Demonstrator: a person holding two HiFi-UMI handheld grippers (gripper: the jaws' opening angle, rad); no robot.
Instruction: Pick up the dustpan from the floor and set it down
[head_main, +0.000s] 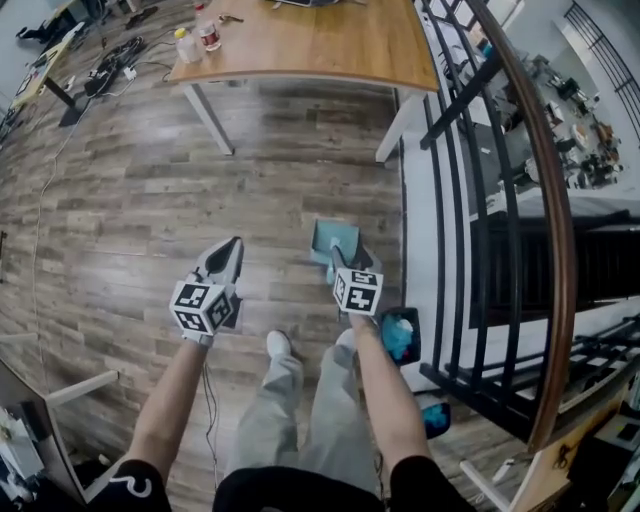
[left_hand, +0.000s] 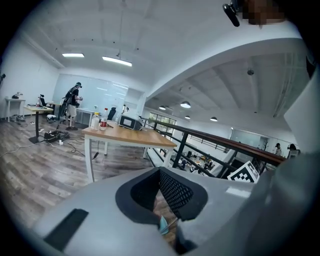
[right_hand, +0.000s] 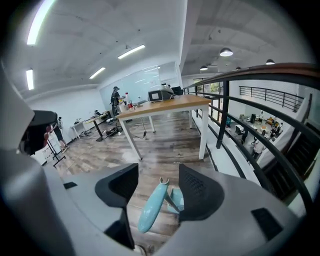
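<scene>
A light blue dustpan (head_main: 330, 238) lies on the wood floor just ahead of my right gripper (head_main: 345, 258). In the right gripper view its long handle (right_hand: 152, 205) runs between the jaws of the right gripper (right_hand: 159, 182). The jaws stand open, with a clear gap to the left pad and the handle close beside the right one. The pan end (right_hand: 179, 199) shows behind the handle. My left gripper (head_main: 233, 245) hangs to the left of the dustpan, apart from it, its tips together and nothing in them. In its own view the left gripper (left_hand: 160, 172) shows the pads meeting.
A wooden table (head_main: 320, 45) with bottles (head_main: 190, 42) stands ahead. A black railing (head_main: 480, 200) and a white ledge (head_main: 420, 250) run along the right. A blue object (head_main: 402, 335) sits by my right foot. Cables (head_main: 120, 55) lie at the far left.
</scene>
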